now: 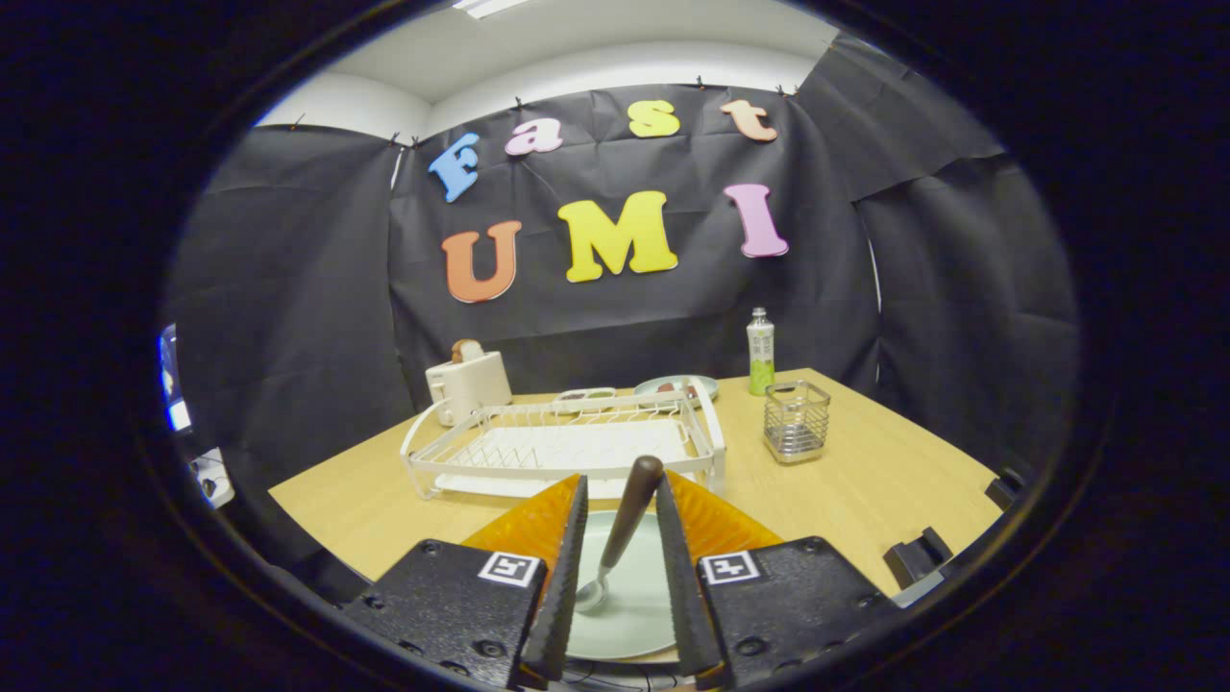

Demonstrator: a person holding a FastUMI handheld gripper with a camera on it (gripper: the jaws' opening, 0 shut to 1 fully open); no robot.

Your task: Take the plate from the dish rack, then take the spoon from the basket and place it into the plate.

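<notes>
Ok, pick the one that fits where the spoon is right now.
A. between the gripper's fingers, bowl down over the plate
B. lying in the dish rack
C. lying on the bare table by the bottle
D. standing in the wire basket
A: the wooden-handled spoon sits between the gripper's fingers, its metal bowl resting on the pale green plate below.

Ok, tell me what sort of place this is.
Probably a staged kitchen tabletop inside a recording booth, not a real kitchen: black cloth walls surround a wooden table with a white dish rack, a toaster and a wire basket. The gripper holds a spoon over a plate.
</notes>
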